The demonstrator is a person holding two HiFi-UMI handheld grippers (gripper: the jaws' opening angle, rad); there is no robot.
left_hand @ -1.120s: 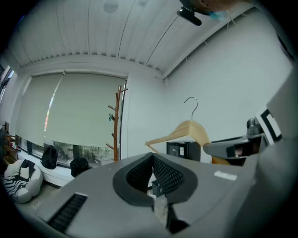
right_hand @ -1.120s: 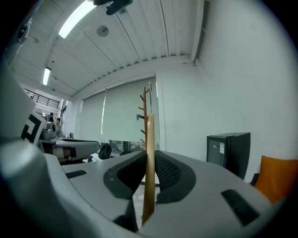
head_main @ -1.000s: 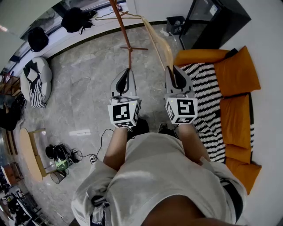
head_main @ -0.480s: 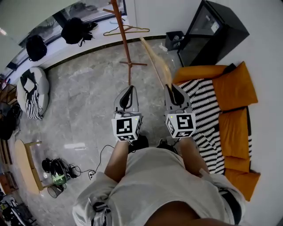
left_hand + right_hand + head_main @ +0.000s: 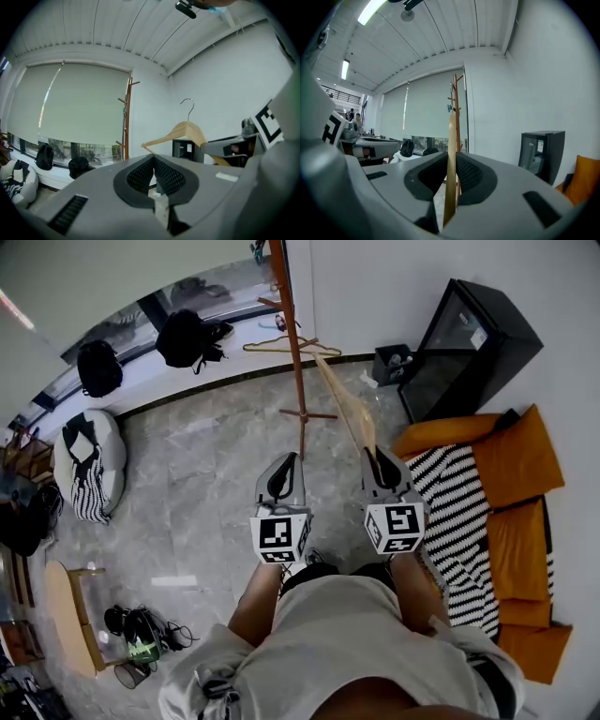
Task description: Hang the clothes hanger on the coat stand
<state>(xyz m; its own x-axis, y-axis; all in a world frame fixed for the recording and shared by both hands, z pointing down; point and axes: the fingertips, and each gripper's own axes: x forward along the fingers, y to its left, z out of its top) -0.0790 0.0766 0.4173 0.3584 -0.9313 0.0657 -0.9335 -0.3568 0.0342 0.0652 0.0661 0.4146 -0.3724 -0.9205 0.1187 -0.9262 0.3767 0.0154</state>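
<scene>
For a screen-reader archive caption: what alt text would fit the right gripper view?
The right tool grips a pale wooden clothes hanger, seen edge-on and upright between its dark pads. Just behind it rises a tall reddish-brown wooden coat stand beside a drawn pale blind; a black glass-fronted cabinet stands at right.

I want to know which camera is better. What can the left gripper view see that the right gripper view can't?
Only the left gripper view shows the wooden hanger from the side, with its metal hook, and looks between the left tongs, shut and empty. Only the right gripper view looks between the right tongs, shut on the hanger's thin edge, and shows an orange cushion. Both show the coat stand, the window blind and the black cabinet.
</scene>
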